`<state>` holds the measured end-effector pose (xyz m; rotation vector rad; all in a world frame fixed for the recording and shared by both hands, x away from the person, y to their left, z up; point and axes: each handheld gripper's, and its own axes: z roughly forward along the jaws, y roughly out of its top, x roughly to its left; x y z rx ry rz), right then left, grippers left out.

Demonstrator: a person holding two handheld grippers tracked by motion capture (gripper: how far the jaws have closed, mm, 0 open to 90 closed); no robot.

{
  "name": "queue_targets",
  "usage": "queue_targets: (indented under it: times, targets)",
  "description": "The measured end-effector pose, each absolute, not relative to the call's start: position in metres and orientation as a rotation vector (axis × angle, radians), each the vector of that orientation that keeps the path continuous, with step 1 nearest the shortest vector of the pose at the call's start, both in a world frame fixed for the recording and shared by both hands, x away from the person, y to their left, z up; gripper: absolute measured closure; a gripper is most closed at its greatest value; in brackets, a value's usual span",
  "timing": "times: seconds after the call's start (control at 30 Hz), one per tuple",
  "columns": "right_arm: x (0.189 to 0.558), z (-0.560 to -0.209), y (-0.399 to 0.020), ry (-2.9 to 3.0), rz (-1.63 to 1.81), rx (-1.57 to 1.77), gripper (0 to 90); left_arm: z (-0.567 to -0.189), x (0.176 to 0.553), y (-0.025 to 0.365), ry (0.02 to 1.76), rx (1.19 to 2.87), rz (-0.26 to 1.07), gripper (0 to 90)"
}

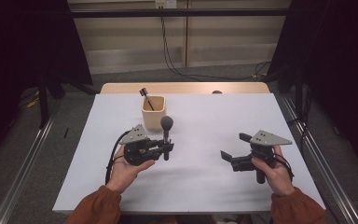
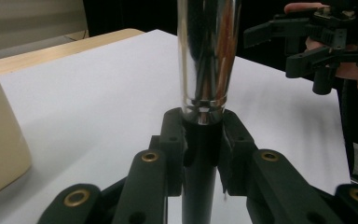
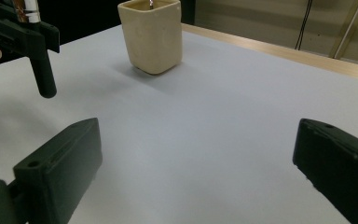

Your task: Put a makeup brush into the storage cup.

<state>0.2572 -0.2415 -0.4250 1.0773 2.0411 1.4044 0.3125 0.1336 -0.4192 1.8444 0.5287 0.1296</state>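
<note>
My left gripper point(image 1: 167, 148) is shut on a makeup brush point(image 1: 166, 125) and holds it upright over the white table point(image 1: 205, 182). The brush has a grey fluffy head, a chrome ferrule point(image 2: 208, 51) and a black handle point(image 3: 43, 74). In the left gripper view my left gripper point(image 2: 201, 135) clamps the handle just below the ferrule. A cream cup point(image 1: 153, 112) stands right behind it with a second brush point(image 1: 145, 95) leaning inside. My right gripper point(image 1: 233, 145) hovers open at the table's right, pointing left, nothing between its jaws; the right gripper view has my right gripper point(image 3: 196, 172) facing the cup point(image 3: 151, 35).
A bare wooden strip point(image 1: 186, 87) runs along the table's far edge. Cables point(image 1: 177, 65) hang down the wall behind. Dark stands flank both sides. Open white tabletop lies between the two grippers and in front of the cup.
</note>
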Motion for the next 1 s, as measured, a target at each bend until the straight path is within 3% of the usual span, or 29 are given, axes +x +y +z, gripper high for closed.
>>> queue_targets:
  times: [1.0]
  targets:
    - [0.219,-0.452,-0.282,1.886,1.394,1.135,0.0,-0.402,0.322,0.161,0.571,1.803,0.198,74.5]
